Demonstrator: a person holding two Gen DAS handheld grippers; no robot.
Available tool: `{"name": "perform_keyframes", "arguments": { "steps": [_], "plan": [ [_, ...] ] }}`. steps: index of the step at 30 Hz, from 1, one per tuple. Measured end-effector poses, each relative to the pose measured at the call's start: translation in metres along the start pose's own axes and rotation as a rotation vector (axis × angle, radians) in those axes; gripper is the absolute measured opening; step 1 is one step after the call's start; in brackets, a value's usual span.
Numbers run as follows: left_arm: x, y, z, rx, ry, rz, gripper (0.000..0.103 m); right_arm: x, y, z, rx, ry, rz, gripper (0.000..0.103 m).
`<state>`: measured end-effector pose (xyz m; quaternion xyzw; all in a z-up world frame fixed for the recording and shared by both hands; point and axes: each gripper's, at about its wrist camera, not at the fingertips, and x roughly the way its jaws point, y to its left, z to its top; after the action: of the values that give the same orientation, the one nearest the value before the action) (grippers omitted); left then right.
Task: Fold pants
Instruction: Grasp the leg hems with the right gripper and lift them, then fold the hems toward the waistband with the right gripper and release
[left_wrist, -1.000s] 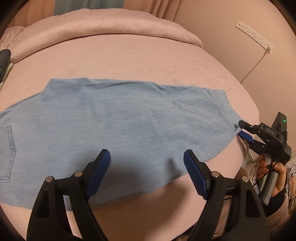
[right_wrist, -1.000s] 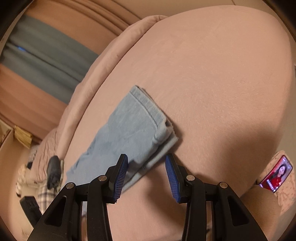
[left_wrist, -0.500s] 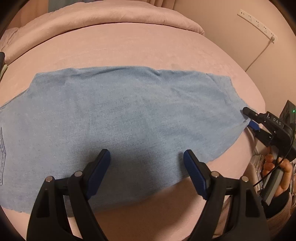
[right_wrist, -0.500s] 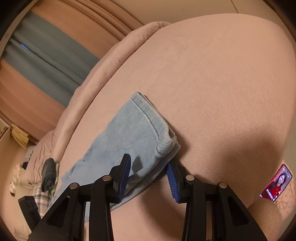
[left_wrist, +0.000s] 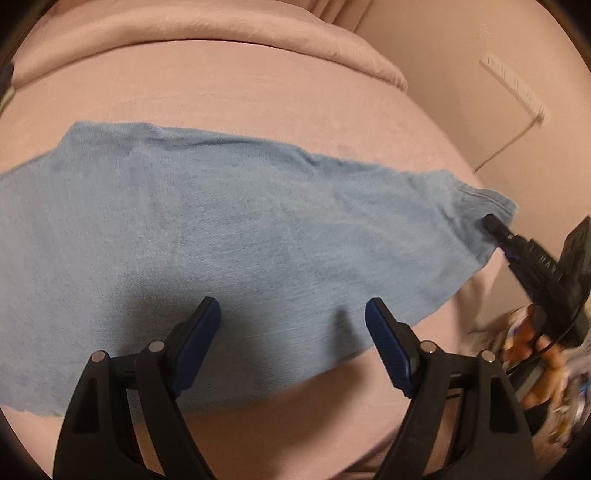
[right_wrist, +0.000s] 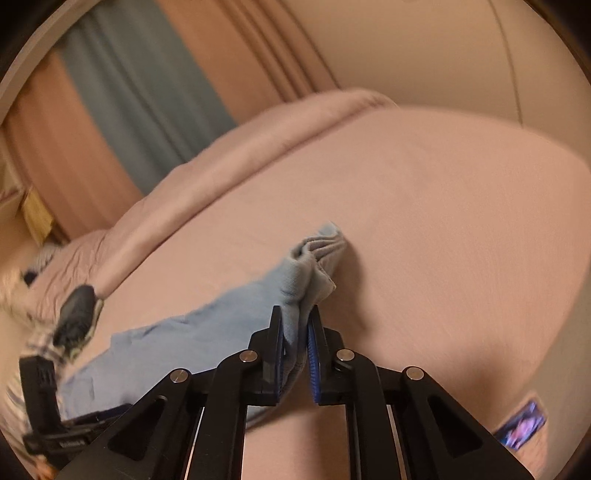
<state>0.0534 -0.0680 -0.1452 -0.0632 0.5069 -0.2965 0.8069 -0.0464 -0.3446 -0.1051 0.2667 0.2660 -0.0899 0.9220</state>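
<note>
Light blue denim pants (left_wrist: 229, 229) lie stretched across a pink bed (left_wrist: 258, 99). My left gripper (left_wrist: 291, 314) is open, hovering over the near edge of the pants' middle. My right gripper (right_wrist: 297, 321) is shut on the hem end of the pants (right_wrist: 310, 258), which bunches up and lifts off the bed. In the left wrist view the right gripper (left_wrist: 495, 225) pinches the hem at the far right. In the right wrist view the left gripper (right_wrist: 44, 406) shows at the lower left edge.
A pink duvet roll (left_wrist: 207, 33) lies along the far side of the bed. A power strip (left_wrist: 513, 88) hangs on the wall at right. A dark object (right_wrist: 75, 306) rests on bedding at left. A phone screen (right_wrist: 521, 428) glows at lower right.
My right gripper moved onto the hem and shut on it, lifting and bunching the cloth. My left gripper stayed open and came closer over the pants.
</note>
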Motion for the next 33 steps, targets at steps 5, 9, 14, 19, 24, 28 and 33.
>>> {"name": "perform_keyframes", "arguments": {
  "steps": [5,9,14,19,24,28,33],
  "plan": [
    [-0.021,0.008,0.009,-0.102,-0.044,-0.139,0.081,0.0,0.049,0.001,-0.163,-0.04,0.032,0.012],
    [-0.028,0.01,0.017,-0.165,-0.062,-0.229,0.082,0.009,0.086,-0.011,-0.288,-0.04,0.065,0.012],
    [-0.015,0.008,0.028,-0.241,-0.04,-0.336,0.082,0.023,0.111,-0.038,-0.396,-0.015,0.118,0.012],
    [0.001,0.0,0.036,-0.262,-0.003,-0.427,0.082,0.034,0.119,-0.056,-0.46,0.019,0.162,0.012],
    [0.028,0.004,0.047,-0.336,0.072,-0.498,0.08,0.033,0.121,-0.064,-0.491,0.03,0.192,0.012],
    [0.027,0.009,0.053,-0.364,0.062,-0.511,0.053,0.032,0.133,-0.079,-0.598,0.036,0.181,0.012],
    [0.01,0.025,0.047,-0.323,0.022,-0.406,0.008,0.028,0.147,-0.088,-0.693,0.013,0.158,0.012]
  ]
}}
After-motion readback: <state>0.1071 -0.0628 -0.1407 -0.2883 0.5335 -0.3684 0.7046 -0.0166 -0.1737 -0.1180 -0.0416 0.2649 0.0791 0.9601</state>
